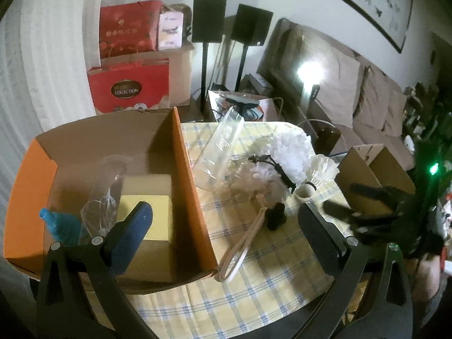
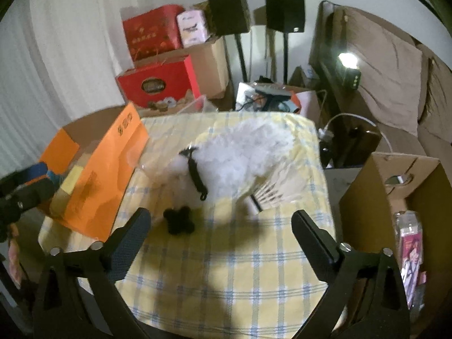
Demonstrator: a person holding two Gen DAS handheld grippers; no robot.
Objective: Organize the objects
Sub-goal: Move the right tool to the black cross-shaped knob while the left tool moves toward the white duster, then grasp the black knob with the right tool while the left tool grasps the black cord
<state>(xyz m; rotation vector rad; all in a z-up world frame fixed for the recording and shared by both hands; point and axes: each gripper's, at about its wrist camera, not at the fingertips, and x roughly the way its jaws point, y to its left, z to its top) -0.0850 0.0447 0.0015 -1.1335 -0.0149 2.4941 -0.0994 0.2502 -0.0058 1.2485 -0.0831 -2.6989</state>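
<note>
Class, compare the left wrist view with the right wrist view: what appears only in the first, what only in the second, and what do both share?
Only the left wrist view shows the inside of the orange box: a yellow-topped carton and a blue-capped bottle. It also shows a shuttlecock.

Only the right wrist view shows the pink packet inside the brown carton.

Both show the checked tablecloth, white feather fan, small black object and open hand-held gripper jaws.

L gripper [image 1: 226, 220]: black frame; blue pads | R gripper [image 2: 221, 226]: black; silver screws
</note>
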